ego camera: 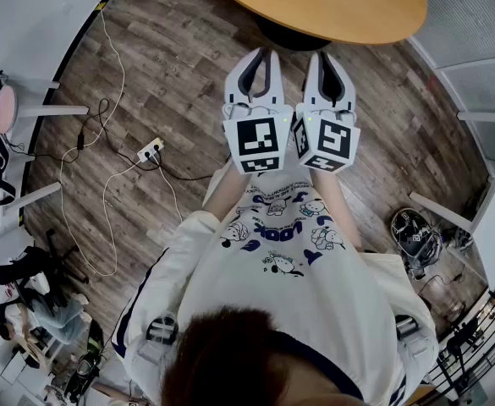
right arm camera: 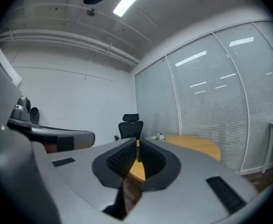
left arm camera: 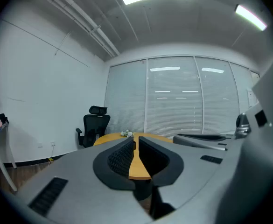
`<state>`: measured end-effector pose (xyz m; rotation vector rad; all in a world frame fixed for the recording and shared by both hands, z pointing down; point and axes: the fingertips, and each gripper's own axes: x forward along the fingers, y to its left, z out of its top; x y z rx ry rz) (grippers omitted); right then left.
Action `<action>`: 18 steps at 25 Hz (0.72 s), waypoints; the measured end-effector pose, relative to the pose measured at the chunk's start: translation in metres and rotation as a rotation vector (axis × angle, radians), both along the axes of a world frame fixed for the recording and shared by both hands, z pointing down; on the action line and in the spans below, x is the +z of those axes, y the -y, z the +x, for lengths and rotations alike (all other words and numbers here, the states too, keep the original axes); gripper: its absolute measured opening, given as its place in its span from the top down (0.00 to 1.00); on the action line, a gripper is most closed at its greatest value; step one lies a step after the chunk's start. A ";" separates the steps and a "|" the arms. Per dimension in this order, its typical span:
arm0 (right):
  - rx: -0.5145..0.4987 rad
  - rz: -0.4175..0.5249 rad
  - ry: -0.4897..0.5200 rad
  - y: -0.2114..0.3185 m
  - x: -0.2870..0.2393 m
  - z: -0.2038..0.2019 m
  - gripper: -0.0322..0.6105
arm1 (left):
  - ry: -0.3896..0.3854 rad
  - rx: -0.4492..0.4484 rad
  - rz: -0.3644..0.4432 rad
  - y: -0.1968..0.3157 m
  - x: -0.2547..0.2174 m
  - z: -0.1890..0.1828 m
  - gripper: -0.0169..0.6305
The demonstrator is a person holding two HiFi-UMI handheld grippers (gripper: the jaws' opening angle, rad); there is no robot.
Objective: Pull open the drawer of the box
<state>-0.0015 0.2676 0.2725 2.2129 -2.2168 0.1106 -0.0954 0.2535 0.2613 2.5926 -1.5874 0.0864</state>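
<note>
Above the wood-plank floor (ego camera: 171, 74), near the person's chest, the left claw (ego camera: 262, 57) and right claw (ego camera: 323, 59) hang side by side. Both are pinched together and empty, their ribbed black pads (left arm camera: 120, 155) meeting. Nothing is begun: no view clearly shows the box or its drawer, and only the smooth oval wooden bench (ego camera: 349, 11) lies farther off.

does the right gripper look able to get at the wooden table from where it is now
Probably yes, with a forward reach: the right gripper points at the wooden table and nothing stands between them.
</note>
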 end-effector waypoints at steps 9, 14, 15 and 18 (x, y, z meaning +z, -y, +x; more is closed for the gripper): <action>0.001 -0.013 0.008 0.019 0.006 -0.003 0.89 | 0.007 0.009 -0.014 0.021 0.006 -0.001 0.91; 0.022 -0.021 0.034 0.037 0.010 0.001 0.89 | 0.013 0.018 -0.015 0.041 0.008 0.000 0.91; 0.026 -0.021 0.033 0.042 0.011 0.002 0.89 | 0.014 0.021 -0.014 0.046 0.008 0.000 0.91; 0.032 -0.019 0.031 0.055 0.011 0.000 0.89 | 0.017 0.029 -0.012 0.061 0.008 -0.001 0.91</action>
